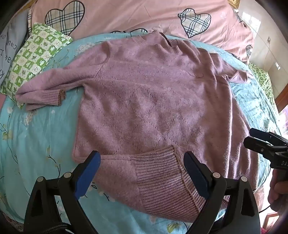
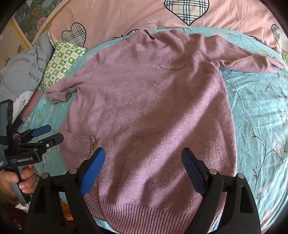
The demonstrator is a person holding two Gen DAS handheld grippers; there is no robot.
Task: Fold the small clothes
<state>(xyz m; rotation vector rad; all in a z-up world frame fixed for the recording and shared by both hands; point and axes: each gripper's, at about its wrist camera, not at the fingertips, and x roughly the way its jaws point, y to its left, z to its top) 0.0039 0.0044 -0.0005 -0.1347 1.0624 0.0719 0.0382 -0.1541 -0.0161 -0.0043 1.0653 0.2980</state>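
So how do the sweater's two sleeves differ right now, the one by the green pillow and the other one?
The sleeve by the green checked pillow is doubled back, so its ribbed cuff lies close to the sweater body. The far sleeve stretches outward across the blue sheet, its cuff well away from the body. Both are the same mauve knit, and neither is folded over the body yet.

Left wrist cam looked forward and down from close above sweater [image 1: 153, 100] hem, near-left corner. Right wrist cam same angle, close, nearer hem middle [image 2: 144, 111]. Shared: whole sweater, pink heart quilt [image 1: 135, 16] far, green checked pillow [image 2: 61, 64] far left.
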